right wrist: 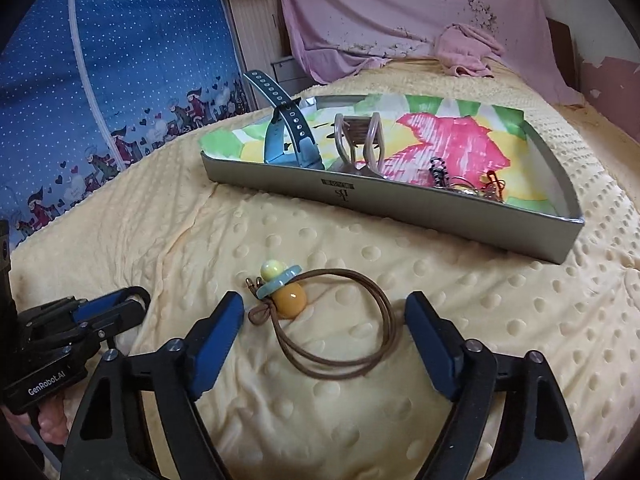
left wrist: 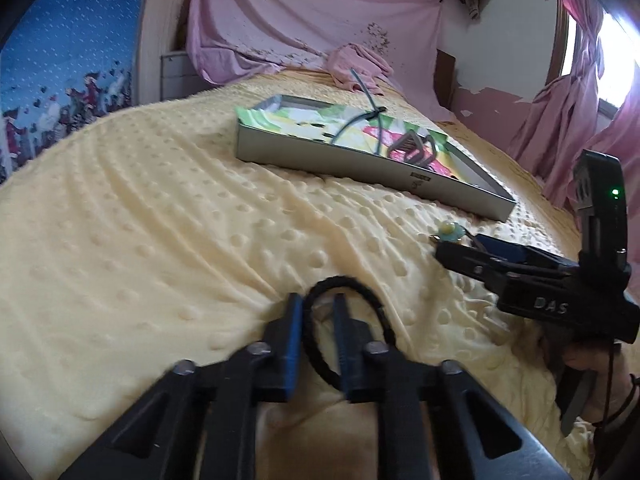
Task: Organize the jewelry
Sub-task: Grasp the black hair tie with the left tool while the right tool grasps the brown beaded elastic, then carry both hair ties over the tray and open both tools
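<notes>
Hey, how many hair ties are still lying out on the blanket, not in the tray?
2. The black hair tie is pinched in the left tongs. The brown beaded hair tie lies between the open right tongs. Others may be hidden out of view.

We read this as home bedroom: bed under yellow dotted blanket (right wrist: 320,360), pink sheet (left wrist: 304,24) draped on far wall, pink curtain (left wrist: 560,112) by window (left wrist: 616,56) at right, blue patterned fabric (right wrist: 120,80) at left.
</notes>
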Demonstrator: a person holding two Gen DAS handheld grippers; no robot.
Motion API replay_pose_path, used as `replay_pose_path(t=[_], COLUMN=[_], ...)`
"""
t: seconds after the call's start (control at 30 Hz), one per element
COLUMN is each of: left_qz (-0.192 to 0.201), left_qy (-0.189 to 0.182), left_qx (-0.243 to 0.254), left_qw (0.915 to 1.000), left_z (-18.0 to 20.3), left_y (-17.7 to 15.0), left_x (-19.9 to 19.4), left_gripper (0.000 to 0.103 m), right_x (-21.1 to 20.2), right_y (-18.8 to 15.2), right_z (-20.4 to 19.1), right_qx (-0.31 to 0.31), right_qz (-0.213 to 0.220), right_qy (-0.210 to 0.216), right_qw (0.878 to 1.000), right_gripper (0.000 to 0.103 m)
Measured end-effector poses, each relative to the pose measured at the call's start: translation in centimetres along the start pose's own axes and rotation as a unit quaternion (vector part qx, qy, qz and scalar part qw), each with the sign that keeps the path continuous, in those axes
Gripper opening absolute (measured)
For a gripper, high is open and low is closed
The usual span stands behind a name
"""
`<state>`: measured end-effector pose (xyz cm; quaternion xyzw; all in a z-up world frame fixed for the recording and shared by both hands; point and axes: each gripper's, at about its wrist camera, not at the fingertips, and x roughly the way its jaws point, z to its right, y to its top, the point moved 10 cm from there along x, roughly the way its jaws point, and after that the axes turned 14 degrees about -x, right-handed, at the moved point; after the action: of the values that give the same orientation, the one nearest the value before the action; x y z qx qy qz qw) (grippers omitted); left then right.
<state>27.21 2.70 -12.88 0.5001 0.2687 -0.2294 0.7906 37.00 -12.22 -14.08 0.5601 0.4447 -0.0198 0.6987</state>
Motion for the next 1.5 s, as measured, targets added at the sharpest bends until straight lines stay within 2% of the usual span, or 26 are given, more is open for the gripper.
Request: replay_pose_path(t=[0.3, 0.37, 0.5, 0.57, 0.77, 0.87, 1.5], left_qz=[-0.011, -0.011, -0.009, -0.007, -0.002, -0.003, 0.020], left_qy=[-0.019, -0.022, -0.031, -0.033, -0.033, -0.033, -0.036], left_qx=[0.017, 0.014, -0.001, -0.004, 0.009, 0.008, 0.005], left_qw=[0.9996, 0.9996, 0.9995, 0.9994, 0.9994, 0.9994, 0.9992], left_z=[1.7, 2.0, 2.4, 2.8, 4.0, 3.9, 4.8], left_y=[-0.1, 0.2, 1.1, 1.6, 2.6, 2.7, 4.6], left_x=[0.9, 1.1, 1.7, 2.1, 2.9, 3.0, 1.6], left_gripper=[0.006, 0.006, 0.006, 0.006, 0.006, 0.006, 0.006], right_x=[0.1, 0.2, 0.2, 0.1, -0.1, -0.3, -4.7], right_y=[0.1, 0.1, 0.2, 0.2, 0.3, 0.4, 2.1], right_z=[-0.2, -0.3, -0.3, -0.3, -0.3, -0.2, 1.1], right_qx=[0.005, 0.005, 0.004, 0.007, 0.009, 0.011, 0.032], right_qz=[0.004, 0.005, 0.009, 0.013, 0.022, 0.029, 0.106], right_qy=[0.009, 0.013, 0.018, 0.019, 0.021, 0.021, 0.015], right_qw=[1.000, 1.000, 1.000, 1.000, 0.999, 0.999, 0.994], right_gripper=[0.049, 0.040, 0.031, 0.019, 0.010, 0.005, 0.003])
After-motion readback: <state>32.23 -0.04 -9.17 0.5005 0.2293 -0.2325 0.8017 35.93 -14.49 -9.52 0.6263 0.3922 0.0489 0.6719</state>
